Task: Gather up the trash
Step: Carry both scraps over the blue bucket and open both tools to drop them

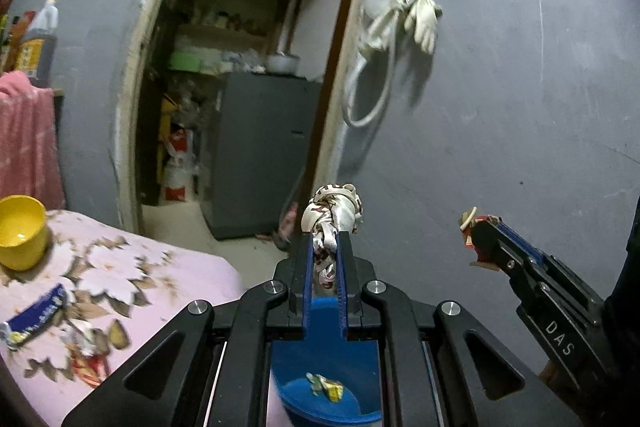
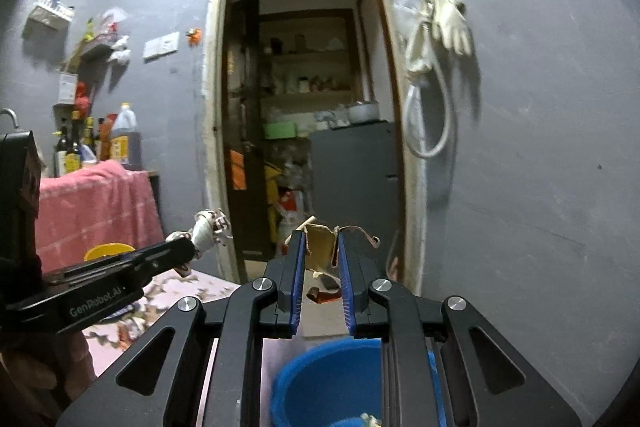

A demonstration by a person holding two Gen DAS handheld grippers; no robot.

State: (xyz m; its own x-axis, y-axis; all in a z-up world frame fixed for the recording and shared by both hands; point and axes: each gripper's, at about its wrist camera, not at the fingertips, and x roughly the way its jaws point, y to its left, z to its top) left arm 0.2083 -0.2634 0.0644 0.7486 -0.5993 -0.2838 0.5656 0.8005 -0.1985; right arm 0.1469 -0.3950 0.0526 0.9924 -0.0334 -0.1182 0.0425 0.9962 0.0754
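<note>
Left gripper [image 1: 325, 239], jaws nearly closed on a crumpled white-and-brown printed wrapper [image 1: 334, 211]; right gripper [image 2: 320, 239], jaws likewise narrow on a torn tan cardboard scrap [image 2: 319, 243]. Both hang above the round blue plastic basin [image 2: 320, 379]. Such trash is probably light and soft; pinch its bulk.
</note>
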